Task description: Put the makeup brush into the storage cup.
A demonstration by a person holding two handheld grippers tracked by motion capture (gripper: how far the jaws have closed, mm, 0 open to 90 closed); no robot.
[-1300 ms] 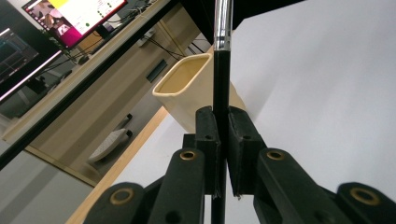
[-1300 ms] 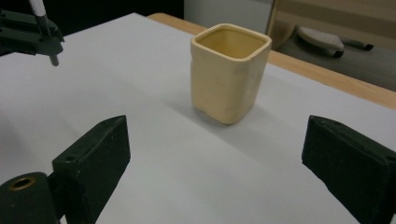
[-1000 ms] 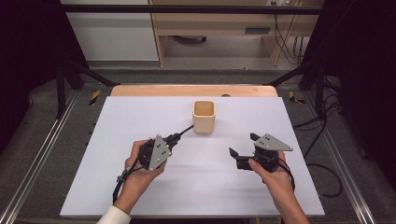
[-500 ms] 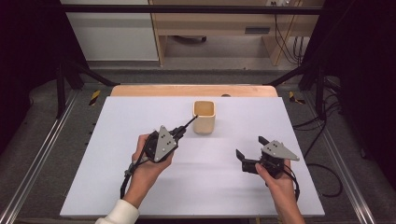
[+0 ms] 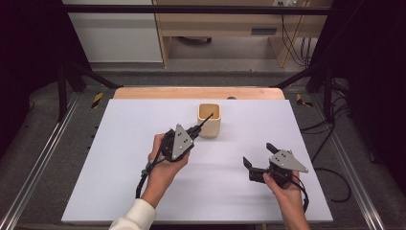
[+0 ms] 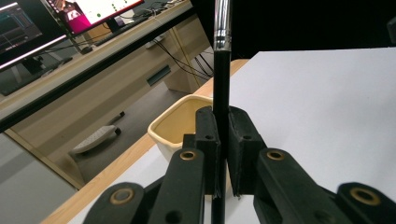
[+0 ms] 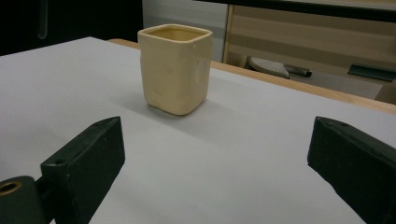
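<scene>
Left gripper (image 5: pixel 197 129) clamping black brush (image 6: pixel 221 84), tip over cream cup (image 5: pixel 209 120), right gripper (image 5: pixel 258 154) spread wide

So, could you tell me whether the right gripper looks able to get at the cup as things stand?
Probably yes: the right gripper is open, with bare table between it and the cup.

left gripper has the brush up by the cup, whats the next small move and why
Probably carry the left gripper a little farther forward, until the brush tip is over the middle of the cup, then lower it in. The fingers are clamped on the brush handle, and its far end reaches just over the cup's near rim. The right gripper is open, empty and well clear.
</scene>
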